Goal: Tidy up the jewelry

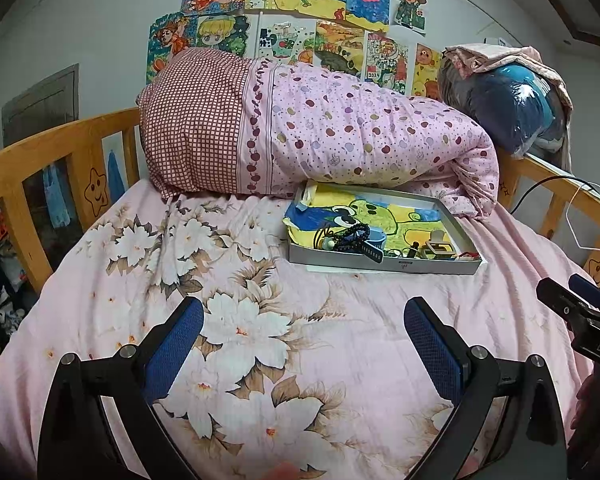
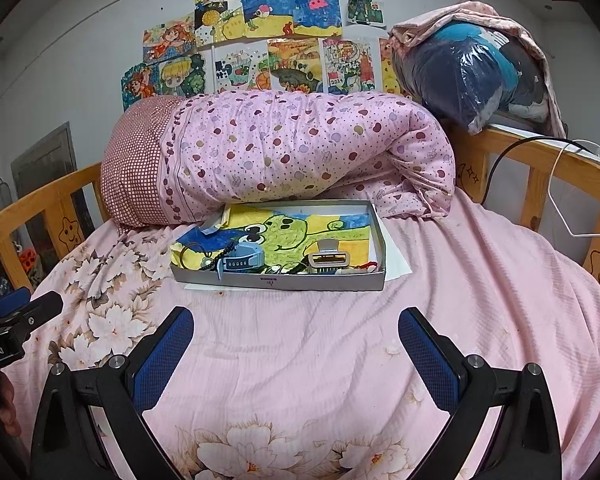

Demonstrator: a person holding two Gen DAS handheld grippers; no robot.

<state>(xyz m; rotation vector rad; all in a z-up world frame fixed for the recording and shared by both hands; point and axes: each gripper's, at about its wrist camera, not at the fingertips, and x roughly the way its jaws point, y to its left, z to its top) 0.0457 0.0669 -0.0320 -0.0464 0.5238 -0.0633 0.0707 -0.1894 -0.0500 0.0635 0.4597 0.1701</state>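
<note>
Right wrist view shows a big bed with a rolled pink quilt. On it sits a flat grey box holding a jumbled pile: a blue watch, dark beads, a beige clip. Both the left gripper and right gripper hang well back, fingers spread wide, holding nothing. Sorting looks not yet begun.

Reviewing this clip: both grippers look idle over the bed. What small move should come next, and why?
Probably ease the right gripper forward toward the near edge of the shallow box. Both it and the left gripper are open, empty and short of the box, while the jewelry, such as the dark bead string and blue watch, lies clustered at that near edge, closest to the right gripper's line.
</note>
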